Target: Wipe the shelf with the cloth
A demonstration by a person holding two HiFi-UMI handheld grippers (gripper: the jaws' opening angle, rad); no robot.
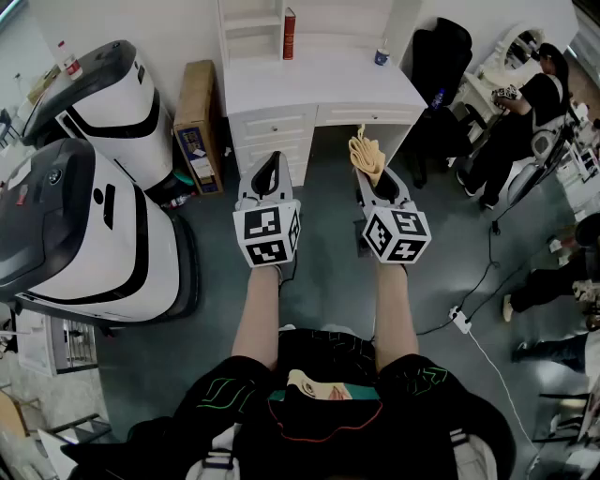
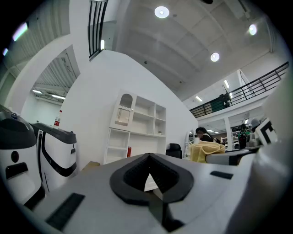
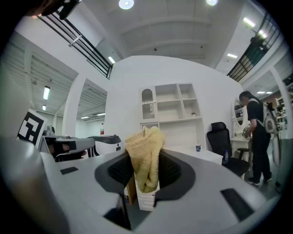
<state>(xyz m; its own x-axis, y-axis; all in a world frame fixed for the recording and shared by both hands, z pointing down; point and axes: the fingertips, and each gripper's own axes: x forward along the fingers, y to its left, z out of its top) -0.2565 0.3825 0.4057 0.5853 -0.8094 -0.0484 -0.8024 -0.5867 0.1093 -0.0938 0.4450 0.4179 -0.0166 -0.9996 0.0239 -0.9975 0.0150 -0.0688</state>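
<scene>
A yellow cloth point(image 1: 366, 155) sticks up from my right gripper point(image 1: 377, 176), which is shut on it. In the right gripper view the cloth point(image 3: 146, 153) hangs crumpled between the dark pads. My left gripper point(image 1: 268, 167) is level with the right one, shut and holding nothing; its pads point(image 2: 132, 176) meet at the tip. Both are held in the air above the grey floor, short of the white desk point(image 1: 323, 89). The white shelf unit point(image 1: 251, 23) rises at the desk's back, and it appears ahead of both grippers as a shelf unit point(image 2: 142, 123) and shelf unit point(image 3: 171, 103).
A red book point(image 1: 289, 33) and a blue cup point(image 1: 382, 56) are on the desk. A cardboard box point(image 1: 197, 127) leans at its left, beside two large white machines point(image 1: 84, 225). A black chair point(image 1: 441, 56) and a standing person point(image 1: 525, 112) are at the right; cables cross the floor.
</scene>
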